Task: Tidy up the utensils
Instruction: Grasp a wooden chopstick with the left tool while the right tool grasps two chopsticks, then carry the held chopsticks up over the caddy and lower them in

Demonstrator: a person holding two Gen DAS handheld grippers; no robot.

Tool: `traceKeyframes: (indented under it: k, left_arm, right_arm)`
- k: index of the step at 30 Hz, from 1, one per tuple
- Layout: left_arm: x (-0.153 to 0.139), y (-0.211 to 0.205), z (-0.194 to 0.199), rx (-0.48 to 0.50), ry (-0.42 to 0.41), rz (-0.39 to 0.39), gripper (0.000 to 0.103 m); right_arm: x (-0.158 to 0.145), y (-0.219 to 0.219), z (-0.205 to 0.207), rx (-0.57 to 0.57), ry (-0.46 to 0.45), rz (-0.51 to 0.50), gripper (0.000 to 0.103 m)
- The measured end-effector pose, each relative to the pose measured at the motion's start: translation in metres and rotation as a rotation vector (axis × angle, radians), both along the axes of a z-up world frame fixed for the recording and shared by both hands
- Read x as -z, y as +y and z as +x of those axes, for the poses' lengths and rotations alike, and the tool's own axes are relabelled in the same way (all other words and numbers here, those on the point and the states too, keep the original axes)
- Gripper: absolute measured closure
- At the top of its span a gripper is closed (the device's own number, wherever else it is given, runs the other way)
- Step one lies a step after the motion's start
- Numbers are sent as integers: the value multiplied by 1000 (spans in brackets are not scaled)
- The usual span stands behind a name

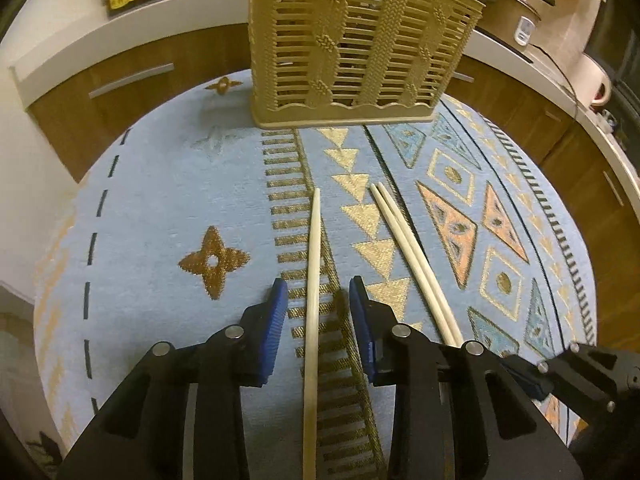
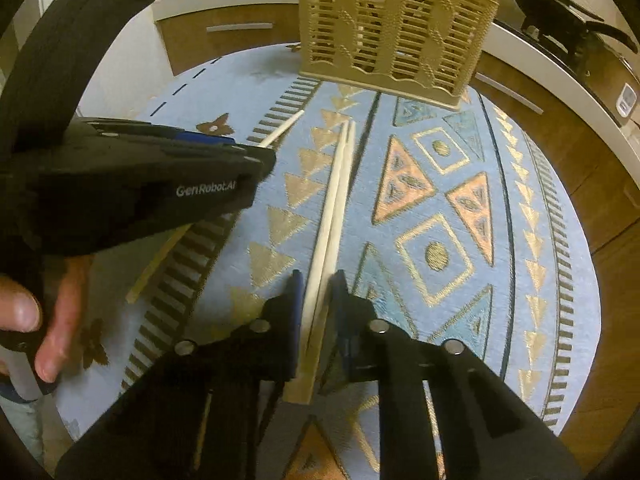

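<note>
**Chopsticks on the patterned tabletop**

Right tongs point(image 2: 316, 280) clamped on a chopstick pair point(image 2: 334, 200). Left tongs point(image 1: 318, 292) stand apart, astride a single chopstick point(image 1: 314, 264), pads not touching. Slatted utensil holder point(image 1: 352, 48) stands upright beyond, on the tabletop point(image 1: 160, 200).

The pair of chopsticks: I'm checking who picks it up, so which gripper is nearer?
Right. The right gripper is shut on the pair of chopsticks; the left gripper straddles the single chopstick beside it.
</note>
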State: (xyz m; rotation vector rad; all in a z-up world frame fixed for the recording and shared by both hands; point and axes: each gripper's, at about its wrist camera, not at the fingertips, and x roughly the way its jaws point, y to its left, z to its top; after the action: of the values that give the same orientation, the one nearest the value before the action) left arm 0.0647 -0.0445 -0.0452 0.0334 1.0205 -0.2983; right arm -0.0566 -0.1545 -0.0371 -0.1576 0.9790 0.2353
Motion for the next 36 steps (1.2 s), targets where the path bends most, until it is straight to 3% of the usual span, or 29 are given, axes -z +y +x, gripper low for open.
traceKeyframes:
  k: [2, 5, 6, 18, 25, 27, 28, 34, 36]
  left_arm:
    - [0, -5, -3, -9, -17, 38, 78]
    - [1, -10, -8, -33, -47, 122, 99]
    - [0, -7, -8, -45, -49, 118, 101]
    - [-2, 25, -9, -120, 14, -85, 101]
    - [2, 19, -7, -45, 43, -10, 98]
    - [1, 20, -2, -7, 73, -49, 82]
    - [1, 20, 1, 18, 90, -62, 80]
    - [-1, 15, 19, 165, 159, -21, 78]
    - [-2, 14, 28, 196, 197, -20, 78]
  right_arm:
    - [-1, -5, -1, 14, 7, 7, 92]
    - [-3, -17, -1, 42, 2, 4, 92]
    - [-3, -23, 0, 56, 1, 8, 92]
    - [-5, -65, 7, 156, 4, 31, 92]
    - [0, -68, 12, 176, 43, 5, 92]
    - [-2, -74, 16, 175, 77, 47, 91]
    - [-2, -77, 19, 173, 89, 70, 91]
    - [-12, -99, 49, 140, 192, 238, 90]
    - [-16, -97, 62, 117, 209, 228, 82]
